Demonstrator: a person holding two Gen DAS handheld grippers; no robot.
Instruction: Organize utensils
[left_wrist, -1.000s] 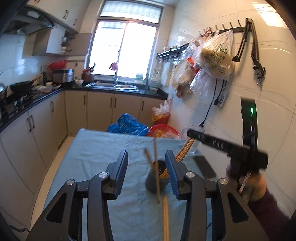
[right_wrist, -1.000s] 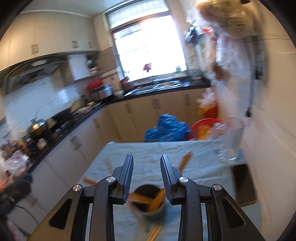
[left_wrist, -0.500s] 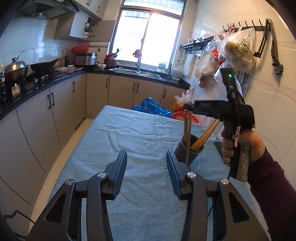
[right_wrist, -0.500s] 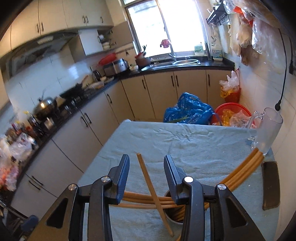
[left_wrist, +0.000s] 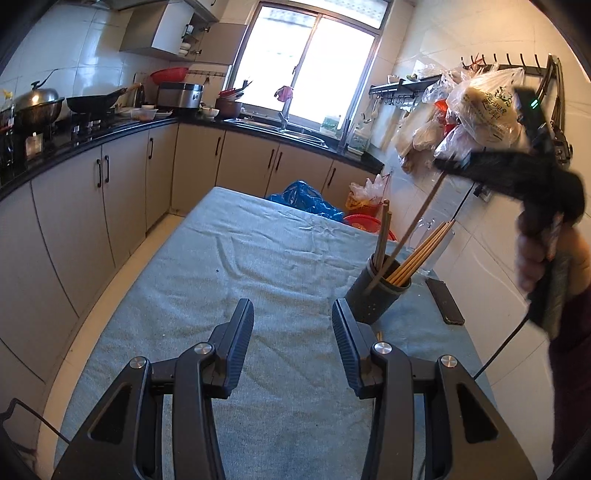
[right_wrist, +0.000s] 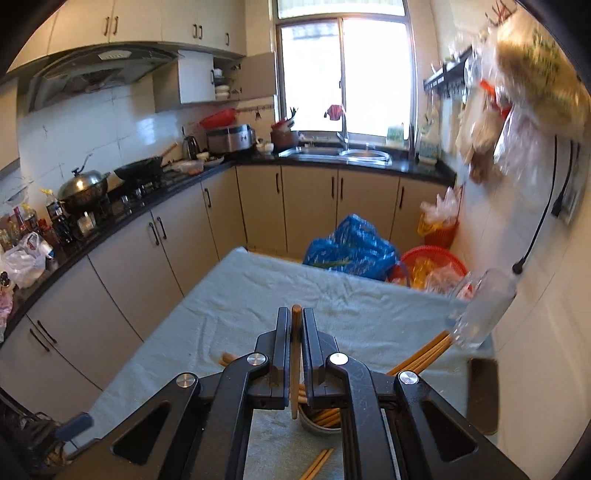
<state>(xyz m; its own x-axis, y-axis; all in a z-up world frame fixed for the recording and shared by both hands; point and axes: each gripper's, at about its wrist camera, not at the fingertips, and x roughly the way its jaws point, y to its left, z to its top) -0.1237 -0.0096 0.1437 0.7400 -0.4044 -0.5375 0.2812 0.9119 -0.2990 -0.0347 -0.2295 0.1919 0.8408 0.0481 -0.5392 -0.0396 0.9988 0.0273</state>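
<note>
Tan wooden chopsticks (left_wrist: 421, 254) stand in a dark grey holder (left_wrist: 373, 295) on a pale blue-grey tablecloth (left_wrist: 236, 266).

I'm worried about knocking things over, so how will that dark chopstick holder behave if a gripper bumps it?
The chopstick holder looks tall and narrow, so it could tip. The chopsticks lean out over one side, probably pulling it that way. It stands on a wrinkled tablecloth, so it would likely catch and topple rather than slide.

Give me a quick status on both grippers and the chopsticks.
Right hand-held gripper shut on one chopstick above holder. Left hand-held gripper open, empty. Loose chopsticks on cloth.
</note>
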